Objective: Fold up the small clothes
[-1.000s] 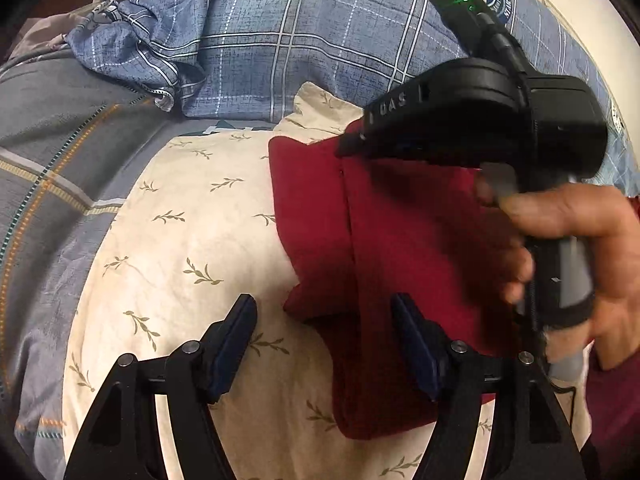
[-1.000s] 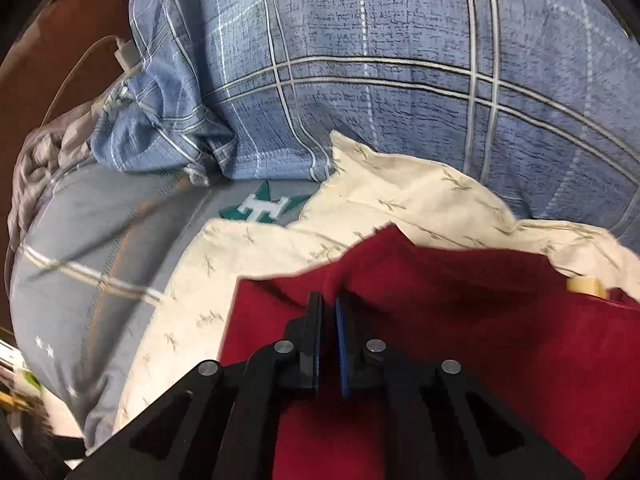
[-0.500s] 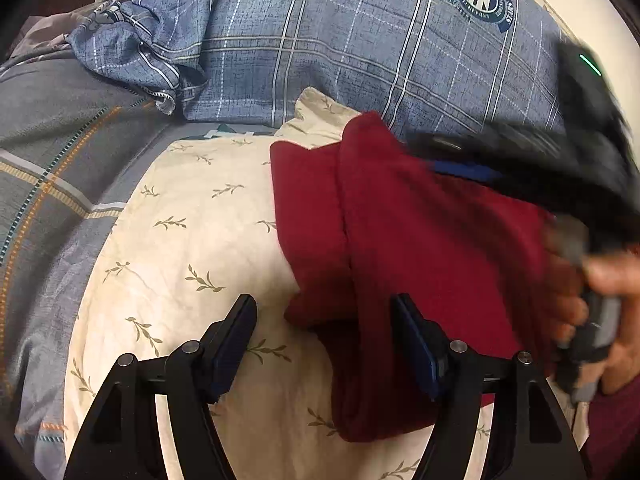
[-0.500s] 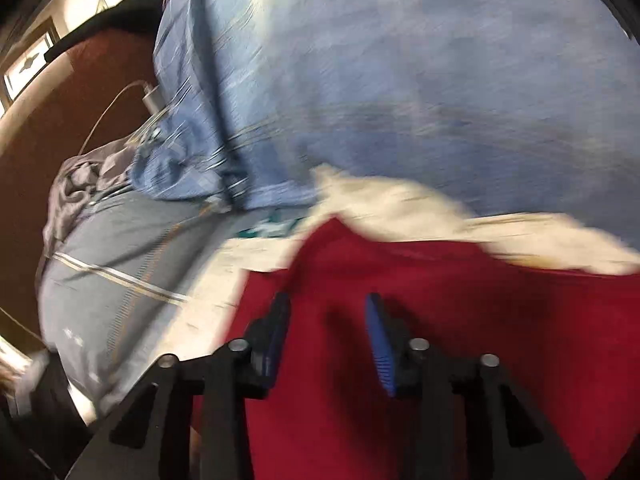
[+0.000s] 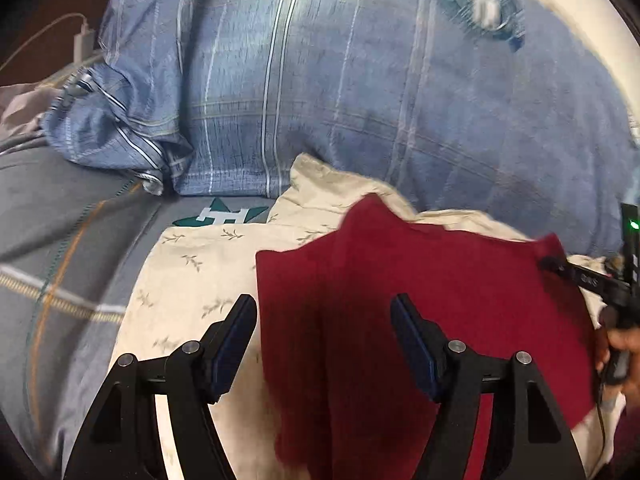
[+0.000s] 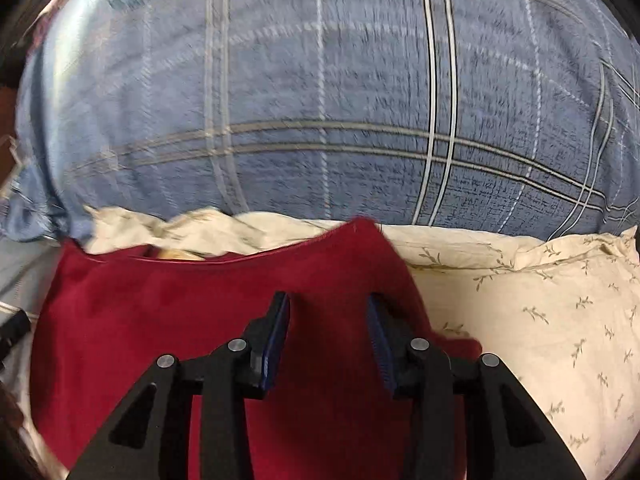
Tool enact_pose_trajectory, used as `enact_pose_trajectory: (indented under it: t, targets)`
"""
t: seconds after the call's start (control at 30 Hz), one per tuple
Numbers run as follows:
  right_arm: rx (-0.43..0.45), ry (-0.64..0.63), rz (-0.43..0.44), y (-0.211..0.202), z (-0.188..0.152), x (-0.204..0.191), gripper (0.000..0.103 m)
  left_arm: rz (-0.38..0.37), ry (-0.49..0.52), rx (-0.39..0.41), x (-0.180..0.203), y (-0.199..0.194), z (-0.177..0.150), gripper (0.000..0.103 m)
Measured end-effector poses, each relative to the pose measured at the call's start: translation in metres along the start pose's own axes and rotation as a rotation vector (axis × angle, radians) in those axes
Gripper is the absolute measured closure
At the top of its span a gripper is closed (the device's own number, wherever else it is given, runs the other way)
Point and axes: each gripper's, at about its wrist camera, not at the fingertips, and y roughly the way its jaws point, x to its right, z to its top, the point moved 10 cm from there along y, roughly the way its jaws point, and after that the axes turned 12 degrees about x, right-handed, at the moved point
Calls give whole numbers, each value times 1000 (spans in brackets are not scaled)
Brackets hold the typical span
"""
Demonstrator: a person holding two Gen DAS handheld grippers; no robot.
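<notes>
**Both claws off the red garment, fold partly made**

Since a second ago our right claw (image 6: 329, 326) has let go: it was pinched shut on the red garment (image 5: 420, 304) and now stands with its jaws apart over the cloth, holding nothing. Our left claw (image 5: 324, 334) is spread wide as before, gripping nothing, hovering over the garment's left edge.

We judge the task as partway done. The garment lies on the cream leaf-print pillow (image 6: 540, 312), with one layer lapped over another along its left side, so a first fold seems made. Its far edge still rises in a peak, and the shape is not yet a tidy rectangle; further folds and smoothing are left.

For writing, we read a white "H" on a green star (image 5: 220, 216) printed on the grey bedsheet (image 5: 60, 220). A round badge (image 5: 480, 0) on the blue plaid pillow (image 6: 320, 100) is too blurred to read.
</notes>
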Motion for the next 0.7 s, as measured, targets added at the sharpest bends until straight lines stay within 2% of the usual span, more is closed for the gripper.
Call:
enact_pose_trajectory:
  t: [0.03,0.1,0.17,0.23,0.37,0.43,0.53,0.57,0.63,0.7]
  targets:
    - [-16,-15,-30,10,-6,3,63,21,1,-25,-3,11,-4,35]
    - [-23,16,-31,20,-10,8,60,25,-23,-58,-8,27,-13,32]
    - [-20,30,-4,16,-6,9,60,4,-66,-53,-11,29,-16,31]
    - [-31,61,38,-5,-3,14,60,2,-77,-60,-12,24,-16,31]
    - [-6,34,82,-73,-16,17,58,-16,-81,-37,-11,-4,-11,35]
    - [9,-8,84,-101,-41,16,58,-28,-78,-28,-10,-20,-10,34]
    - [-53,-35,44,-92,-77,14,57,-39,-84,-19,-12,-50,-20,33]
    - [-21,-37,41,-92,-78,14,57,-37,-83,-30,-13,-60,-27,33]
    - [-42,16,32,-104,-72,13,54,-38,-81,-47,-15,-78,-39,33]
    - [13,76,132,-120,-57,-3,52,-34,-81,-46,-18,-91,-49,33]
